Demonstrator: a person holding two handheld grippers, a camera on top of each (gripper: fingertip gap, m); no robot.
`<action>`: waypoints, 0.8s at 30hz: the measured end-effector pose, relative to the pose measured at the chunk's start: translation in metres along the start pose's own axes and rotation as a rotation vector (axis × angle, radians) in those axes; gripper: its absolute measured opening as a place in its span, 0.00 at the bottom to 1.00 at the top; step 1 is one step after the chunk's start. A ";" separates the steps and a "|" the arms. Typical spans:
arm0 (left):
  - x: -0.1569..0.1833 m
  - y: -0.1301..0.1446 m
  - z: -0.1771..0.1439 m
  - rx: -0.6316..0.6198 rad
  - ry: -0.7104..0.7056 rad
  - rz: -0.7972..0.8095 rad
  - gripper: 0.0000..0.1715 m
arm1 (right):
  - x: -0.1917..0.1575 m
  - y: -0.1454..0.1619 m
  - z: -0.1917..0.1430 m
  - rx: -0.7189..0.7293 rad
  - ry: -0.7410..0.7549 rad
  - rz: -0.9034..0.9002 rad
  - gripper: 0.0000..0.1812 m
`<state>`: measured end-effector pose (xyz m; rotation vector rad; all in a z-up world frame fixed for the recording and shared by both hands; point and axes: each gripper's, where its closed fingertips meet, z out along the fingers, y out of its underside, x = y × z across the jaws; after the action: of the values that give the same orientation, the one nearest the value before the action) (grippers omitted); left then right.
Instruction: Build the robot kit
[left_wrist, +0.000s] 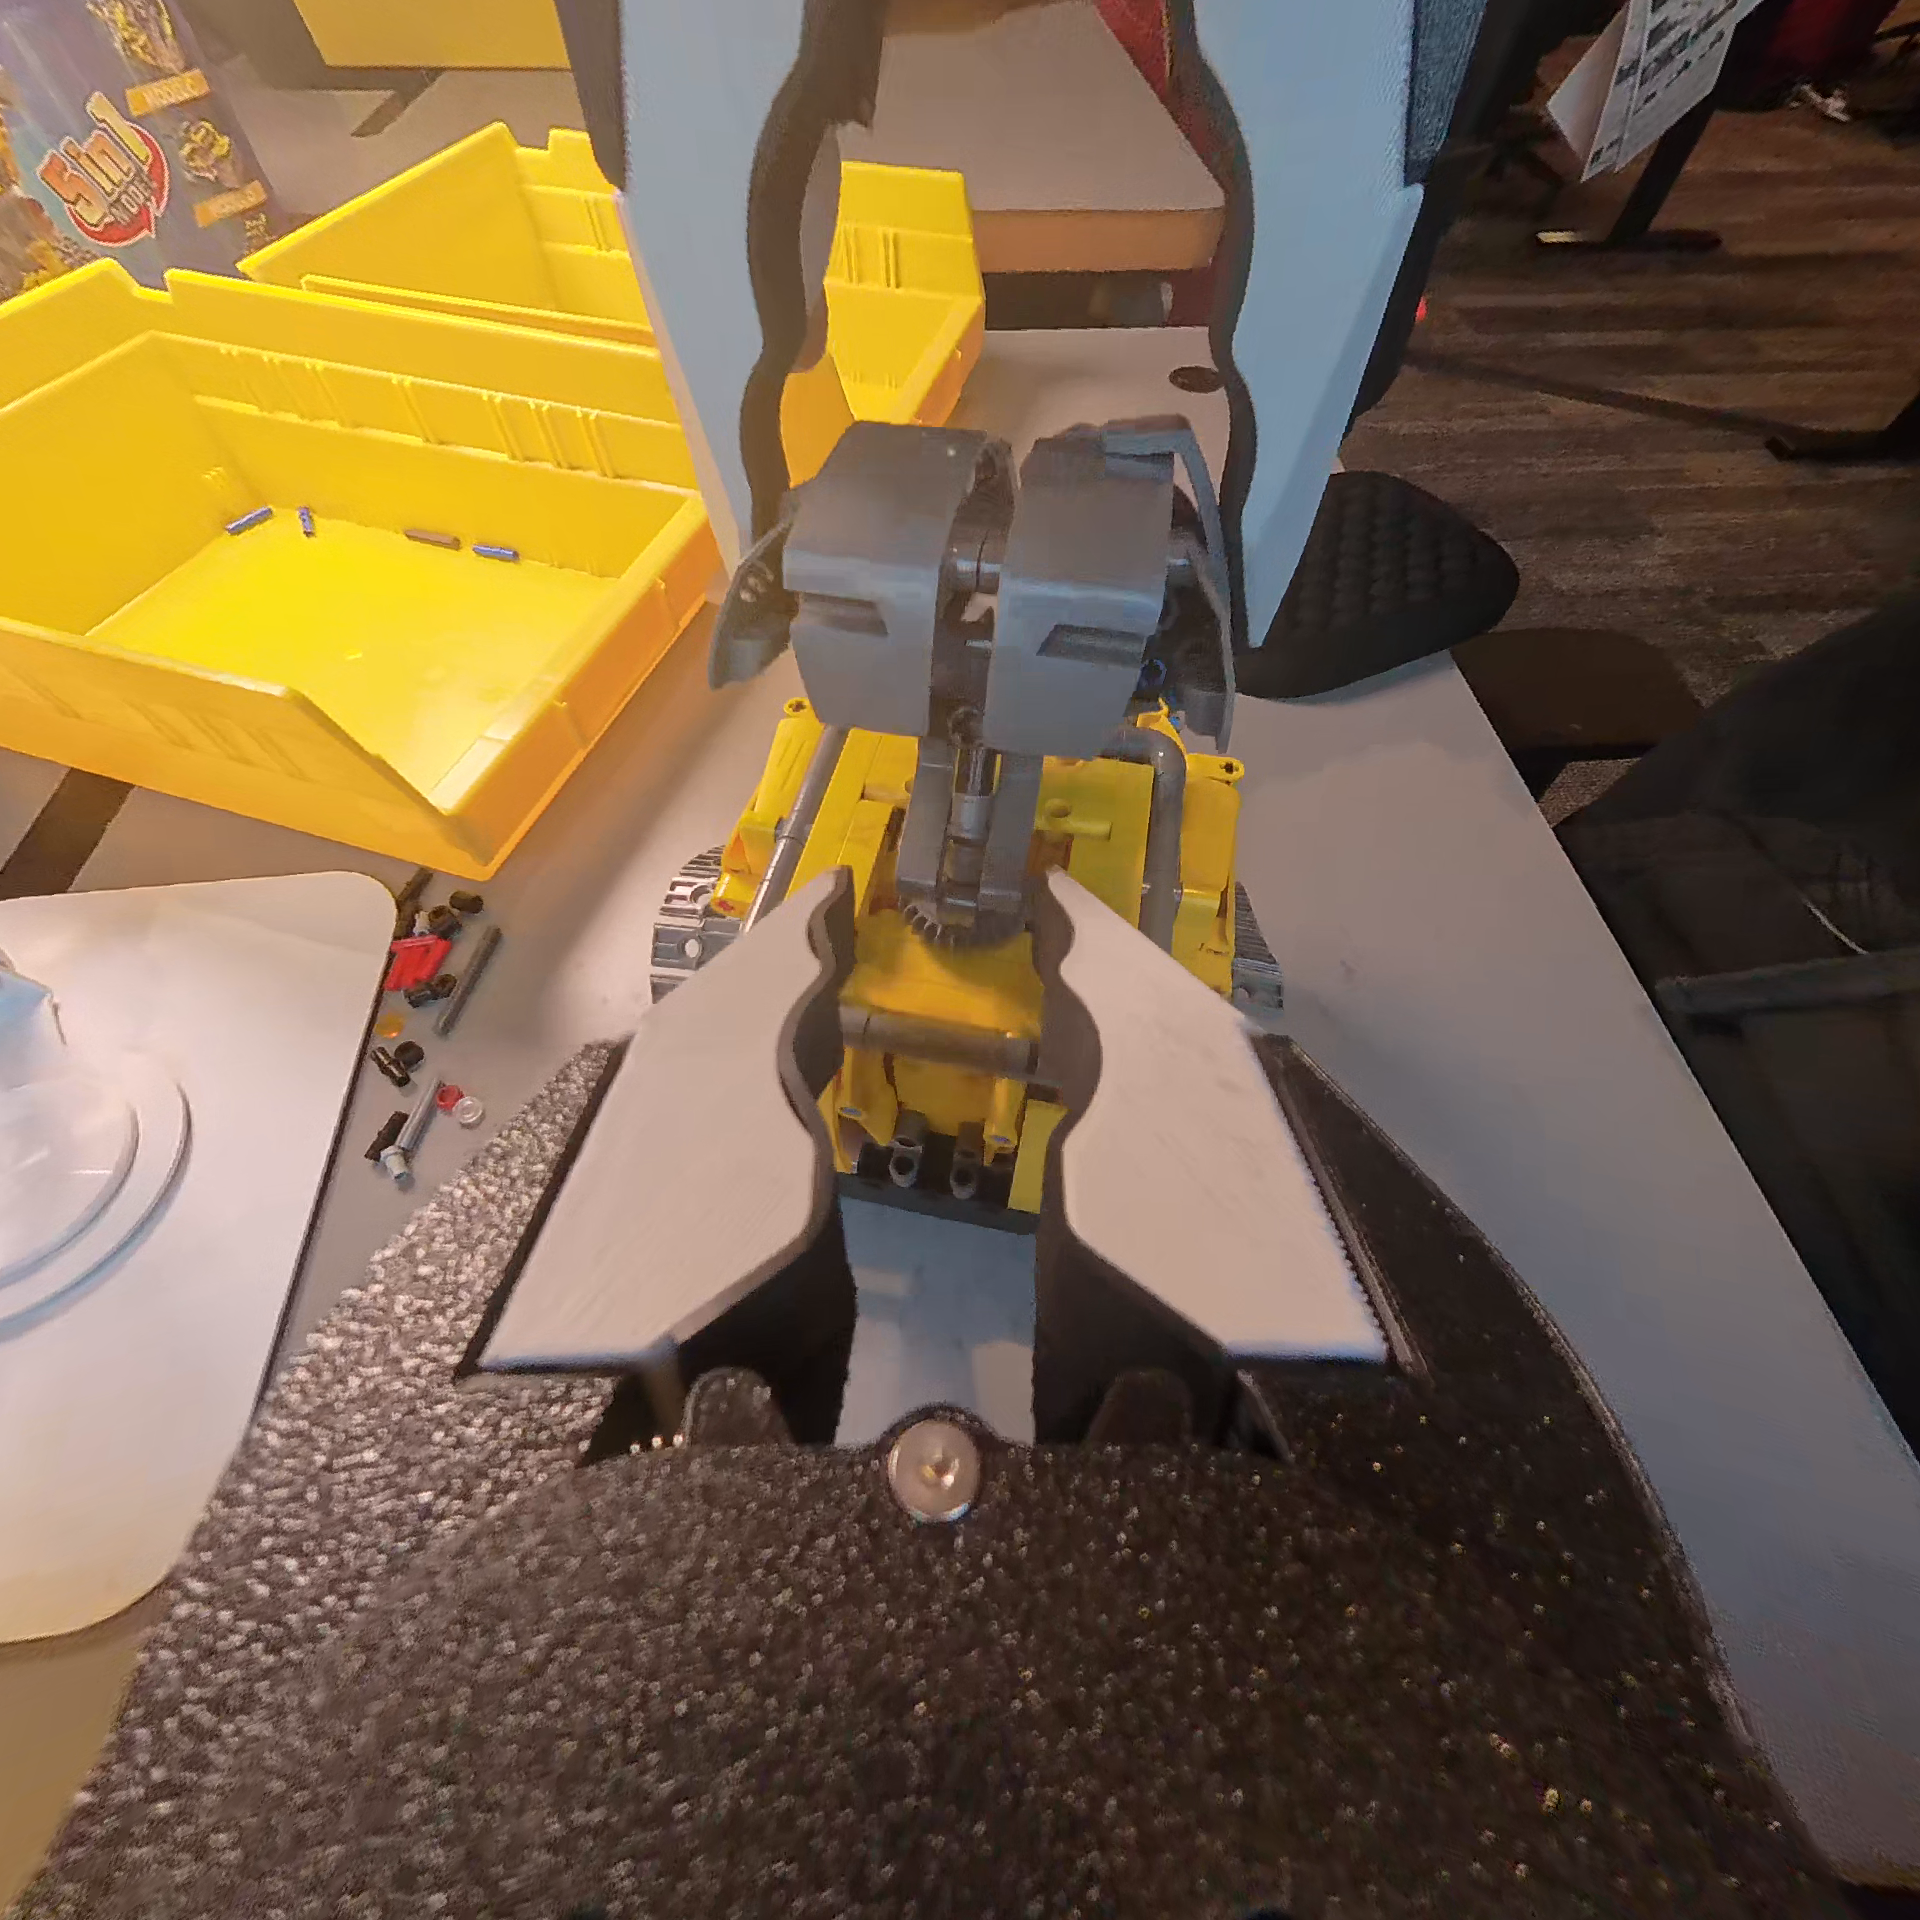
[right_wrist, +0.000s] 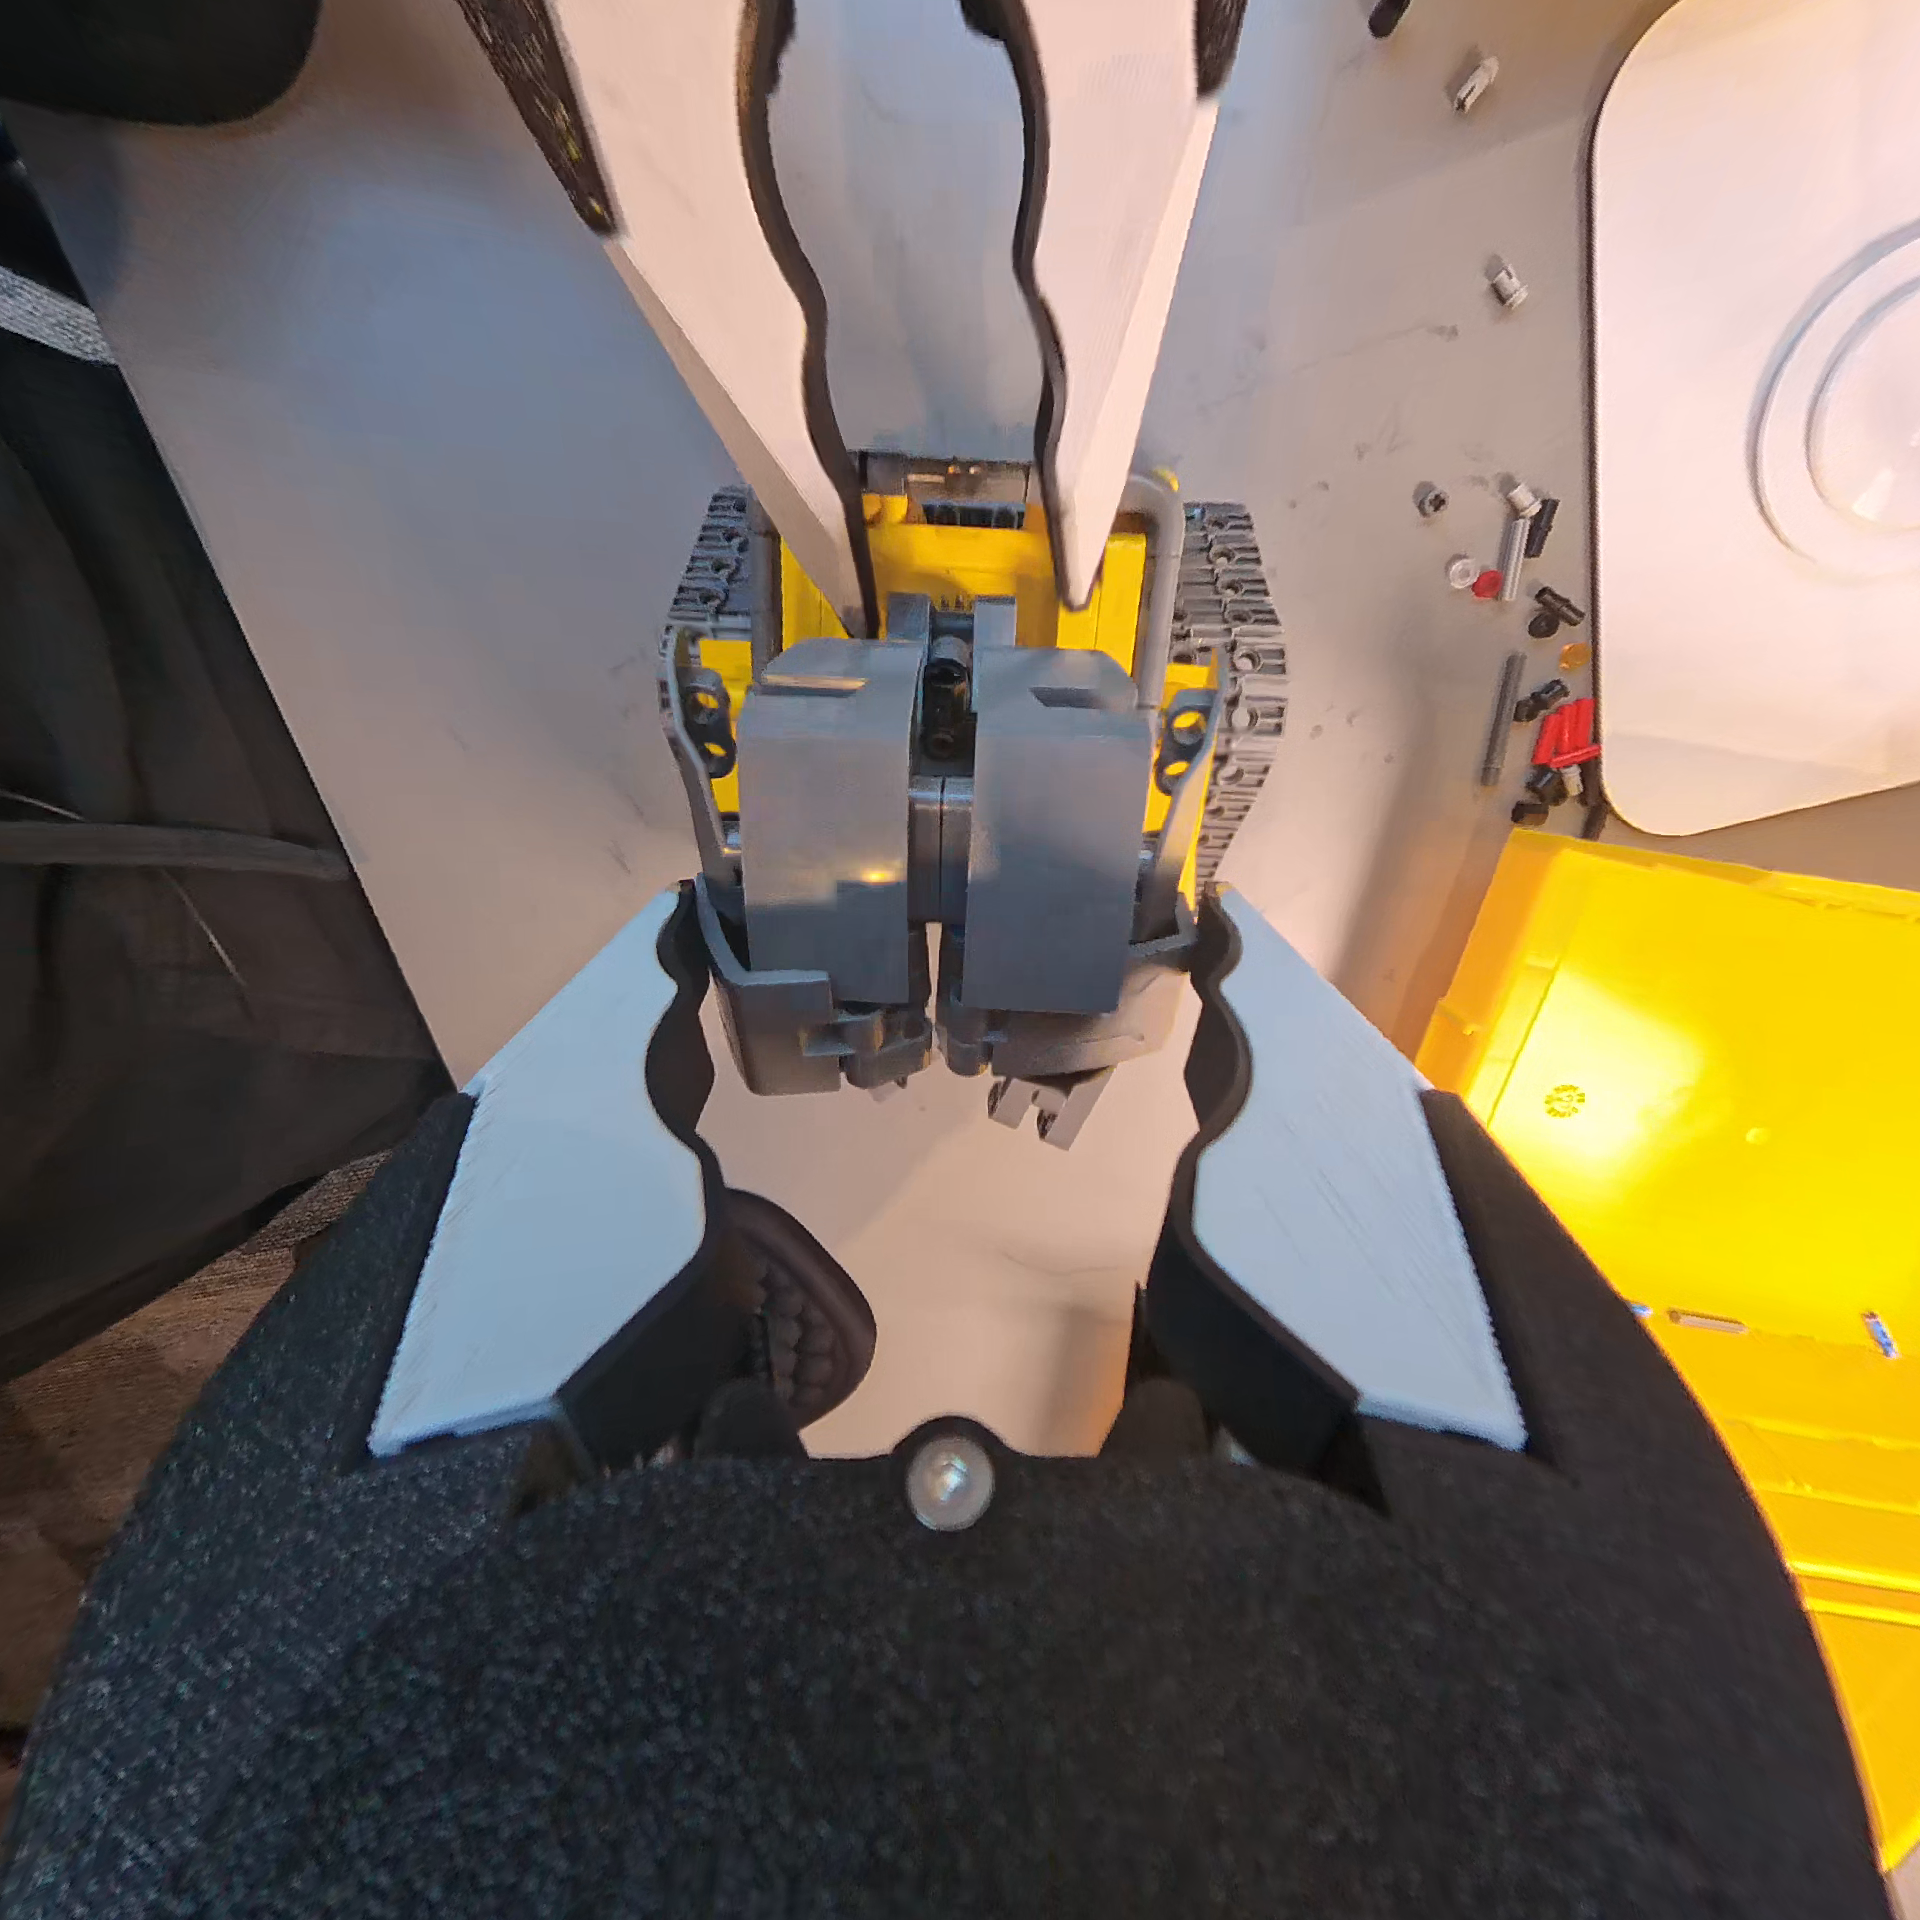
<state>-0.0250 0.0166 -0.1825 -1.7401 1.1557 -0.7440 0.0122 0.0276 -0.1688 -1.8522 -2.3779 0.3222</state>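
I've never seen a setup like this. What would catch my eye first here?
Probably the yellow brick-built tracked model with its big grey twin-block head, standing mid-table. The left gripper closes around its yellow body from one end, while the right gripper brackets the grey head from the other. Bright yellow bins and scattered small parts lie beside it.

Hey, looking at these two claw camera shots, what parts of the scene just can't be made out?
- Left wrist view: the toy model's sides, hidden by the left claw fingers closed around its yellow body.
- Right wrist view: whether the right claw touches the grey head; the fingertips blur.
- Left wrist view: the loose small parts, too small to identify.
- Right wrist view: the yellow bin, cut off by the edge.
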 end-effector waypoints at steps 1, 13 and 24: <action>0.001 0.002 0.000 -0.007 0.006 0.001 0.16 | 0.000 -0.004 -0.002 0.005 -0.001 -0.002 0.51; 0.002 0.013 0.003 -0.053 0.023 -0.014 0.14 | 0.001 -0.035 -0.003 -0.007 -0.055 0.025 0.51; 0.002 0.014 0.005 -0.051 0.027 -0.002 0.14 | -0.002 -0.042 0.005 -0.015 -0.083 0.038 0.49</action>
<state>-0.0256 0.0138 -0.1971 -1.7785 1.2005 -0.7469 -0.0276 0.0152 -0.1639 -1.9288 -2.4069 0.3940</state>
